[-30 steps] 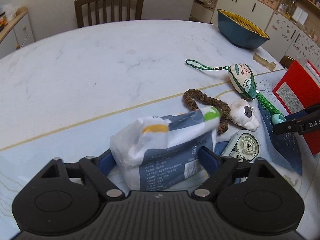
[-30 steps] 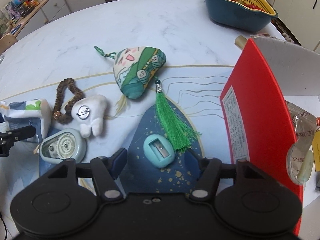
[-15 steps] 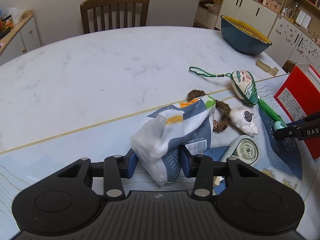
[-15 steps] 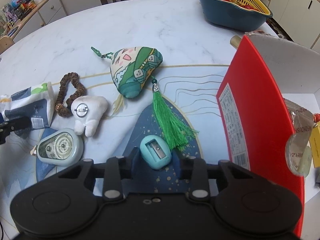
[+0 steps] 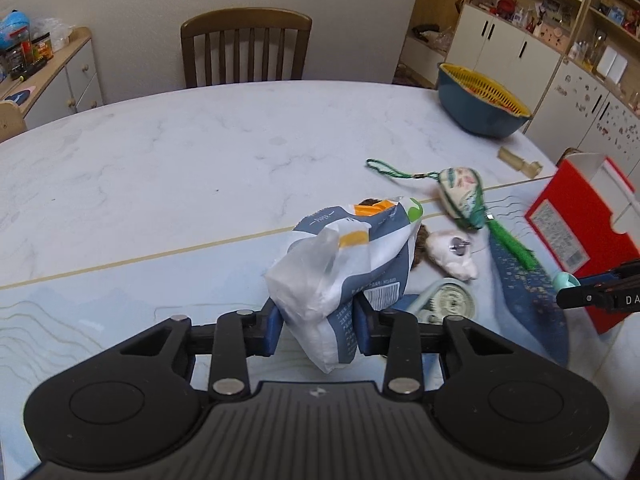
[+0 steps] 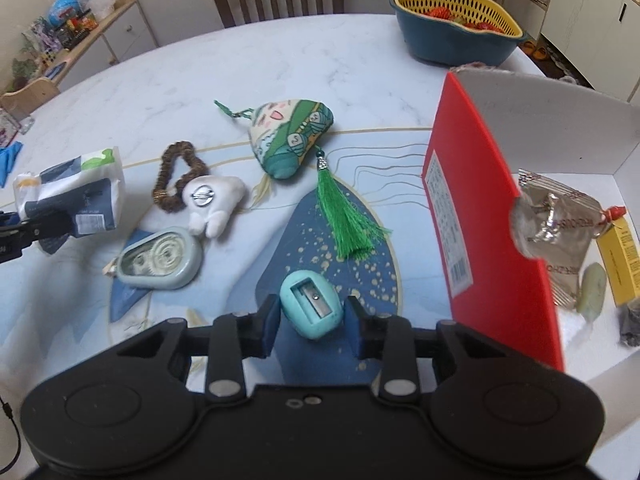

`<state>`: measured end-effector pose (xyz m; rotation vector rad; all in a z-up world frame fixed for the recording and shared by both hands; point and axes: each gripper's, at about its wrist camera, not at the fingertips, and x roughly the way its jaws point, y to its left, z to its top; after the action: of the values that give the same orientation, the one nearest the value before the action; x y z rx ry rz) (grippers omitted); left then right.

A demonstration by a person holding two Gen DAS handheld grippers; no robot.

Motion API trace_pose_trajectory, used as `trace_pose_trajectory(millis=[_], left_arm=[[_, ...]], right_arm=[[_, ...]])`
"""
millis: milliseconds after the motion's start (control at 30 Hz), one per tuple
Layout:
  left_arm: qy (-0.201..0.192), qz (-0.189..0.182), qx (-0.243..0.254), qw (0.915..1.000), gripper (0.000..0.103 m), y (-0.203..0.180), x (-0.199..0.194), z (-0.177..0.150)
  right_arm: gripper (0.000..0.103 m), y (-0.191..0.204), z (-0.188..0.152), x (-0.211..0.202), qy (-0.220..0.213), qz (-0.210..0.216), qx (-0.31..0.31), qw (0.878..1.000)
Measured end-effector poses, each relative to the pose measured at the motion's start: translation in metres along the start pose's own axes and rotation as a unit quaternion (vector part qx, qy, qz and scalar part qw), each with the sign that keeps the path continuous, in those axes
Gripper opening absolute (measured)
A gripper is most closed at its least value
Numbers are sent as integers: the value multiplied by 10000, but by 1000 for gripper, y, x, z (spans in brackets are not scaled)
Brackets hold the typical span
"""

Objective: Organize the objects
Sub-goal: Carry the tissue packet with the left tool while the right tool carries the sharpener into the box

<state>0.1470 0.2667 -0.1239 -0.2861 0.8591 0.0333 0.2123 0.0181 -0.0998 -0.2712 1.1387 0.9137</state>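
Observation:
My left gripper (image 5: 315,316) is shut on a white and blue tissue pack (image 5: 352,256) and holds it lifted above the table; the pack also shows in the right wrist view (image 6: 76,196). My right gripper (image 6: 311,320) is shut on a teal pencil sharpener (image 6: 311,309), lifted just above the blue mat, left of the red and white box (image 6: 484,216). On the table lie a green tasselled pouch (image 6: 290,138), a white tooth plush (image 6: 212,200), a brown bead bracelet (image 6: 176,176) and a pale green correction tape (image 6: 160,258).
The open red box holds a silver packet (image 6: 560,224), a yellow carton (image 6: 622,260) and small items. A blue and yellow basket (image 6: 456,32) stands at the far right. A wooden chair (image 5: 244,46) is behind the table. A small beige piece (image 5: 520,162) lies near the basket.
My left gripper closed on the tissue pack and lifted it. My right gripper closed on the pencil sharpener and raised it towards the red box.

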Motion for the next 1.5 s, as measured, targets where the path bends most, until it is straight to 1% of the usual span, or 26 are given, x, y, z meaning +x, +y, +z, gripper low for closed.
trace_pose_trajectory(millis=[267,400,667,967,1033,1133,1333,1500], left_arm=[[-121,-158,-59,9998,34,-24,-38,-3],[-135,-216,40,9997,34,-42,-54,-2],[-151,-373,207,9990,34,-90,-70,1],[-98,-601,415,9973,34,-158,-66,10],[-41,-538,531,9971,34,-175,-61,11],[40,-590,552,9967,34,-196,-52,12],[55,-690,680,9953,34,-242,-43,18],[-50,-773,802,9938,34,-282,-39,33]], right_arm=[[32,2,-13,-48,-236,248,-213,9992],[32,-3,-19,-70,-316,327,-305,9985],[32,-33,-28,-105,-619,387,-318,9968],[32,-86,-29,-127,-865,323,-153,9956],[32,-100,-29,-130,-891,308,-122,9955],[32,-123,-30,-132,-917,253,-61,9955],[32,-172,-32,-135,-969,126,69,9952],[32,-210,-31,-135,-1009,41,151,9948]])
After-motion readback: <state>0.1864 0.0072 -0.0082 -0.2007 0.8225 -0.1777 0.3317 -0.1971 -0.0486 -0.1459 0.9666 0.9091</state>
